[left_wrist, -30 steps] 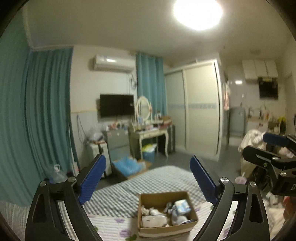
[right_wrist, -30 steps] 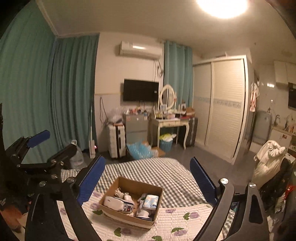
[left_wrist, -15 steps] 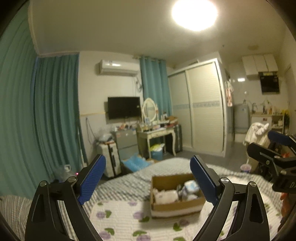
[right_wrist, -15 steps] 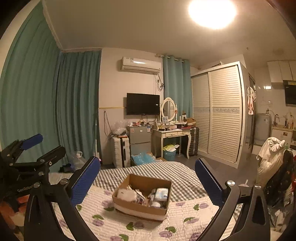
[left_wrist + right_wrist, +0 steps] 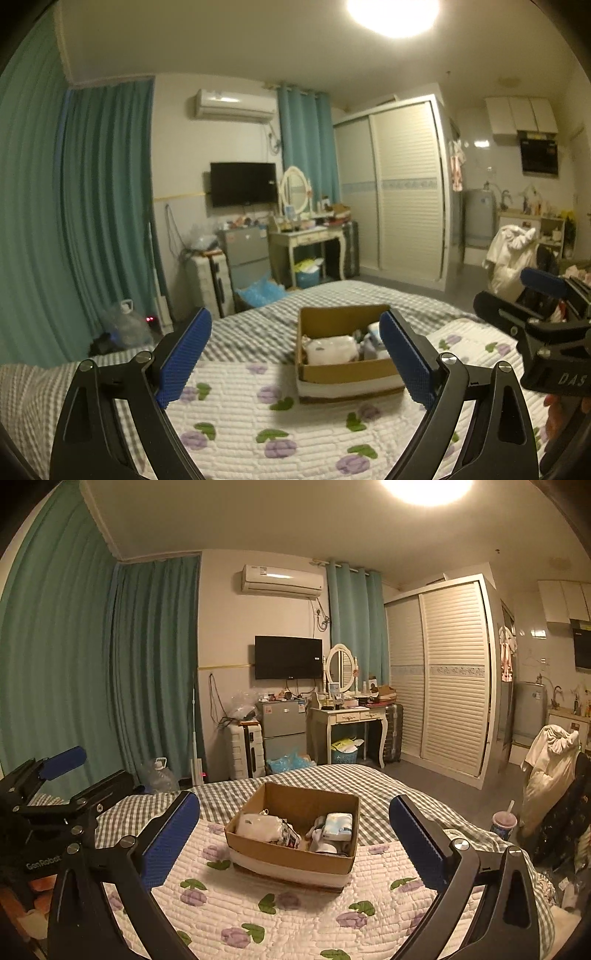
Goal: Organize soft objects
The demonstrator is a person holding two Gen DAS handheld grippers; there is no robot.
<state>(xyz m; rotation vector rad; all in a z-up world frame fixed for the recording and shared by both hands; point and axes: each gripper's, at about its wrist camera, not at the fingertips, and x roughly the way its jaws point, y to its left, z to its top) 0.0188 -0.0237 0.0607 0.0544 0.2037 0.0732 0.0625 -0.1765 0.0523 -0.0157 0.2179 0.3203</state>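
A cardboard box (image 5: 347, 371) (image 5: 295, 853) sits on a bed with a white quilt printed with purple flowers (image 5: 280, 915). It holds several soft white items, among them a white pouch (image 5: 262, 825) and a pale blue tissue pack (image 5: 338, 821). My left gripper (image 5: 295, 365) is open and empty, above the quilt just short of the box; it also shows at the left of the right wrist view (image 5: 70, 782). My right gripper (image 5: 295, 842) is open and empty, hovering in front of the box; it also shows at the right of the left wrist view (image 5: 524, 299).
A grey checked blanket (image 5: 369, 786) covers the bed's far end. Beyond stand teal curtains (image 5: 147, 664), a white suitcase (image 5: 245, 751), a small fridge (image 5: 282, 727), a dressing table with mirror (image 5: 347, 712), a wardrobe (image 5: 450, 672) and a chair with clothes (image 5: 550, 771).
Both grippers have tilted down and drawn closer to the bed, so more quilt shows and the box looks nearer. Both stay open and empty.
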